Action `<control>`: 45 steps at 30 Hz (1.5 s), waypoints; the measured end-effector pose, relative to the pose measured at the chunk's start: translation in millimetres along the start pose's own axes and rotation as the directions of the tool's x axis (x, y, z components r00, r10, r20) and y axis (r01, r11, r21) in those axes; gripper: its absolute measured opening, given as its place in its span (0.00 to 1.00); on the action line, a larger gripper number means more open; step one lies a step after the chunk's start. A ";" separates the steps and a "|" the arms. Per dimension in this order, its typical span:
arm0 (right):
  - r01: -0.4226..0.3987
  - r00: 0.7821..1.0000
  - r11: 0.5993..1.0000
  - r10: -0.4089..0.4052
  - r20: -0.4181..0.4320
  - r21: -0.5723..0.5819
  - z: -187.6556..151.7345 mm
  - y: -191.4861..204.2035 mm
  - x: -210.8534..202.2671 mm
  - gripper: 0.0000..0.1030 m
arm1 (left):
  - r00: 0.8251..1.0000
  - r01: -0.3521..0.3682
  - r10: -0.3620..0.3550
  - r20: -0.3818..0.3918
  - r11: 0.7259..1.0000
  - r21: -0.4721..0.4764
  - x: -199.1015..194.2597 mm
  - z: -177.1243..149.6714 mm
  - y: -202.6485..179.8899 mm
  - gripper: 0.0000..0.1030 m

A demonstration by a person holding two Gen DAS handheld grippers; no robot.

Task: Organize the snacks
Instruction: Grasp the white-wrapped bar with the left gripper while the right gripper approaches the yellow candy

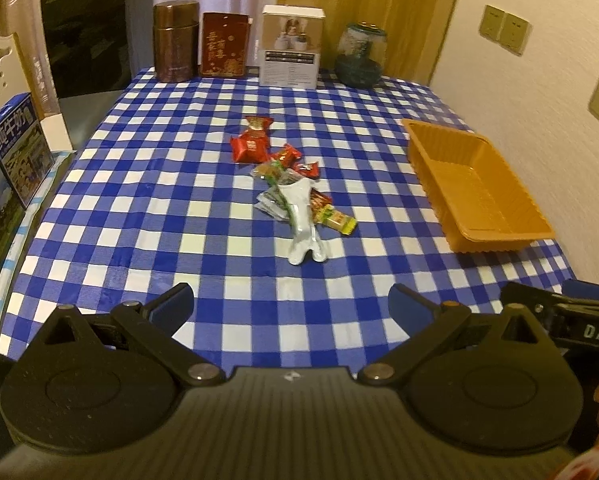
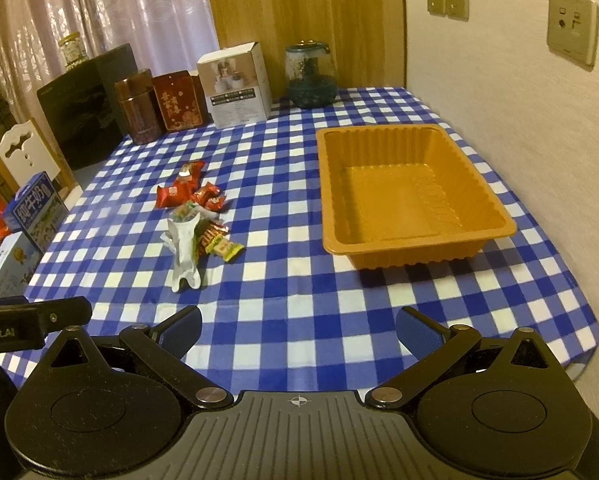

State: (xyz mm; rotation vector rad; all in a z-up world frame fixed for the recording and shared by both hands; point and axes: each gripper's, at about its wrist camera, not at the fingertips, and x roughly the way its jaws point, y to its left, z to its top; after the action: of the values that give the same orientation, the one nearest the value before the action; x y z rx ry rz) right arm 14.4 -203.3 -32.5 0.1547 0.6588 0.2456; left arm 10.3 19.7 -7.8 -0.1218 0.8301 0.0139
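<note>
A pile of small wrapped snacks lies mid-table: red packets (image 1: 250,148) (image 2: 174,196), a long silver-white pouch (image 1: 302,220) (image 2: 185,252), and a yellow-green bar (image 1: 339,222) (image 2: 228,249). An empty orange plastic tray (image 1: 479,196) (image 2: 411,196) stands to their right near the wall. My left gripper (image 1: 291,304) is open and empty, hovering over the near table edge short of the pile. My right gripper (image 2: 299,326) is open and empty, low over the near edge, with the tray ahead right and the snacks ahead left.
A blue-and-white checked cloth (image 1: 179,200) covers the table. Along the back stand a brown canister (image 1: 176,42), a red box (image 1: 223,46), a white box (image 1: 291,46) and a glass jar (image 1: 361,56). Milk cartons (image 1: 19,148) sit at the left. The wall (image 2: 519,100) is at the right.
</note>
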 end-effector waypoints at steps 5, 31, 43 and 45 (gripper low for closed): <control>-0.034 0.999 0.999 0.034 0.016 -0.004 2.5 4.8 19.9 0.99 | 1.000 -0.009 0.009 -0.005 1.000 -0.018 24.8 7.6 11.7 0.98; -0.128 0.990 0.991 0.125 -0.066 -0.038 4.4 7.9 146.1 0.54 | 0.999 0.051 -0.051 0.003 0.999 -0.005 158.2 39.4 0.6 0.51; -0.150 0.987 0.987 0.146 -0.073 -0.050 6.6 10.3 156.3 0.54 | 0.998 0.054 -0.051 -0.047 0.996 0.077 172.5 41.8 4.9 0.22; -0.172 0.984 0.983 0.167 -0.066 -0.071 10.7 15.2 159.3 0.54 | 0.997 0.058 -0.053 -0.058 0.995 0.080 165.3 39.8 14.8 0.22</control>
State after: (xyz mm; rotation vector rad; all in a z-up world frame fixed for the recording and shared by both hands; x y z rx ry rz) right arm 139.9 -145.8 -114.0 0.1303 0.6950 0.4405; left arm 150.3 33.1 -104.5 -0.0686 0.8813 -0.0757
